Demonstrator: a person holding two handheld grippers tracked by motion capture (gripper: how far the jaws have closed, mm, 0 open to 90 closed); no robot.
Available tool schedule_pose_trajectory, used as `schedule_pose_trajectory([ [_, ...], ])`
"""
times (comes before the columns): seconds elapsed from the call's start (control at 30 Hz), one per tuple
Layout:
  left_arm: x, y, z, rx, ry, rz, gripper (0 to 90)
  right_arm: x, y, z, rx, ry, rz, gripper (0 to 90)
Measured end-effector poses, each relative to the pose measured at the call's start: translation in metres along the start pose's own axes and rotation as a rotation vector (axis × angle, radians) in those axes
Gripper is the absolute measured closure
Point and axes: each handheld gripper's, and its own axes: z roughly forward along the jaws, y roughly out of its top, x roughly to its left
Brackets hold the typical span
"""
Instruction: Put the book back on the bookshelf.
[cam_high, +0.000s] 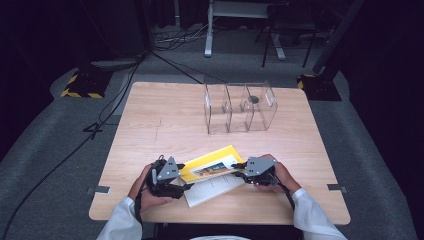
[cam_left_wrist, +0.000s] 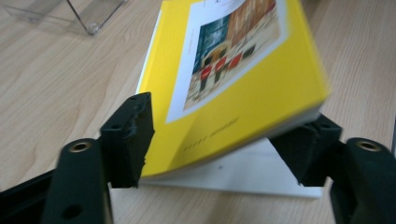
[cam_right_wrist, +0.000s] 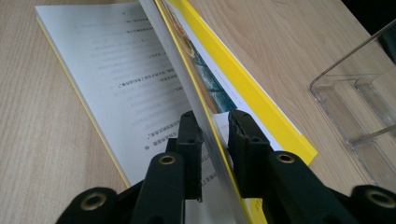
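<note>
High view: left gripper (cam_high: 186, 186), jaws apart, straddles the yellow book's (cam_high: 210, 164) near-left corner on the wooden table (cam_high: 165, 115). Right gripper (cam_high: 239, 169) pinches the lifted cover and pages; keep that pinch firm, swinging gently to avoid creasing.

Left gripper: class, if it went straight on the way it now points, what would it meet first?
Most likely the yellow book: its raised cover lies between the left gripper's open jaws, though depth is hard to judge.
</note>
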Motion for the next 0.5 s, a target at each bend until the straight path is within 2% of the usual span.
schedule_pose_trajectory([
  [0.07,-0.009,0.009,0.001,-0.003,0.009,0.019,30.3,0.001,0.002,0.000,0.009,-0.003,0.000,75.8],
  [0.13,-0.018,0.017,0.006,0.023,0.041,0.052,30.9,0.002,0.005,0.000,0.015,-0.006,-0.002,76.0],
  [0.23,-0.027,0.024,0.014,0.052,0.055,0.078,34.0,0.004,0.008,0.000,0.025,-0.008,0.001,76.4],
  [0.3,-0.026,0.024,0.016,0.054,0.036,0.085,41.9,0.005,0.010,0.000,0.026,-0.012,0.003,76.4],
  [0.4,-0.019,0.020,0.018,0.067,0.055,0.056,56.0,0.008,0.013,-0.001,0.033,-0.010,0.015,76.4],
  [0.43,-0.016,0.018,0.018,0.063,0.059,0.045,57.5,0.008,0.014,-0.001,0.034,-0.010,0.017,76.3],
  [0.47,-0.015,0.016,0.016,0.055,0.055,0.044,62.7,0.008,0.015,-0.001,0.035,-0.011,0.018,76.1],
  [0.5,-0.012,0.014,0.014,0.035,0.042,0.055,67.3,0.008,0.015,-0.001,0.034,-0.010,0.022,75.8],
])
